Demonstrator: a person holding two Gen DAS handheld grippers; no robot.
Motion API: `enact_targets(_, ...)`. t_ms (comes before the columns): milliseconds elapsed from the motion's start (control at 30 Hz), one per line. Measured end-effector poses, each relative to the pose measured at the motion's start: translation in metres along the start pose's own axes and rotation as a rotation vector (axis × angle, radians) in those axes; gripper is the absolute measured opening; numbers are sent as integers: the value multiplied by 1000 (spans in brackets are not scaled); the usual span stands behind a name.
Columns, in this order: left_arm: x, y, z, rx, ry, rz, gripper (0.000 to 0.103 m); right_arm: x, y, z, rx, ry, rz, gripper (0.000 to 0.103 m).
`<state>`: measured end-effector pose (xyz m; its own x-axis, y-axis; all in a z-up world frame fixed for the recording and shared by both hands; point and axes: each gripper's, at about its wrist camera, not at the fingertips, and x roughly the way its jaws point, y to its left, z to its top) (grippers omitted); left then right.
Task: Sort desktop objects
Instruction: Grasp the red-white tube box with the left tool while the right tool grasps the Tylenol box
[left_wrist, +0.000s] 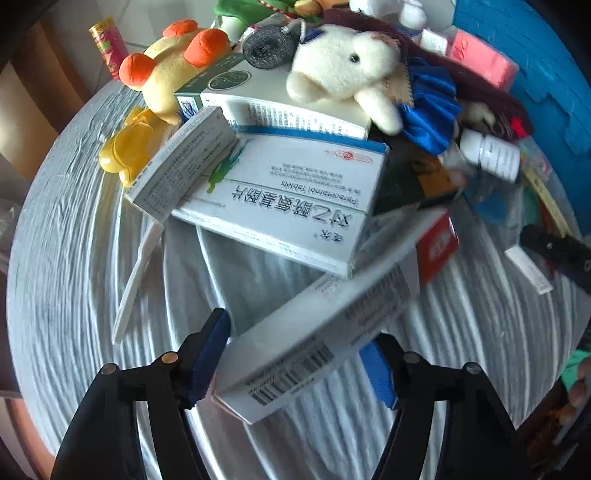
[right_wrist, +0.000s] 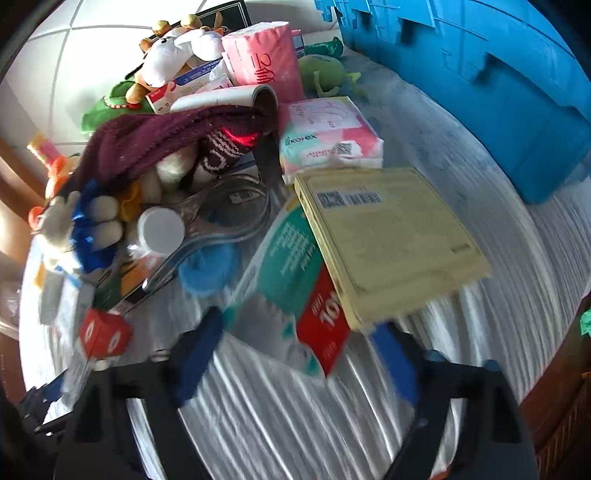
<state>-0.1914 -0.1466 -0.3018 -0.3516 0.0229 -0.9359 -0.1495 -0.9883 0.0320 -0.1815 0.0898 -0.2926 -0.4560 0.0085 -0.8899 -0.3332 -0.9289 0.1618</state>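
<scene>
Between the left tongs (left_wrist: 299, 365) we find a white barcode carton (left_wrist: 321, 332), its long axis running slantwise up toward the paracetamol box (left_wrist: 288, 195). The tongs stand wide; whether the pads press the carton we cannot tell, the frame being blurred. The carton lies on the near side of the paracetamol box, over the cloth-covered counter (left_wrist: 74, 258).

From the right wrist view, the right tongs (right_wrist: 299, 354) gape wide, gripping nothing, with a teal-and-red box (right_wrist: 291, 295) under a yellow pad (right_wrist: 391, 240) just ahead. That box lies nearer the right tongs.
</scene>
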Motion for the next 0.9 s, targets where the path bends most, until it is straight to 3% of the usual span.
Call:
enact_targets(233, -3, -6, 8, 5, -12, 6, 68, -2, 4, 9, 13, -17, 27, 74)
enact_targets(300, -3, -7, 11, 2, -6, 3, 68, 0, 5, 8, 18, -21, 55, 87)
enact_targets(400, -3, -9, 15, 1, 4, -3, 66, -2, -2, 4, -32, 4, 38, 97)
enact_targets(500, -4, -15, 18, -9, 17, -30, 60, -4, -9, -1, -86, 32, 14, 85)
enact_targets(700, -9, -34, 16, -7, 39, -79, 39, -9, -24, -11, -196, 89, -33, 85)
enact_targets(800, -12, -45, 17, 22, 48, -82, 38, -11, -31, -16, -251, 117, -56, 85)
enact_targets(900, -12, -53, 21, 55, 48, -59, 41, -14, -40, -13, -232, 124, -25, 86)
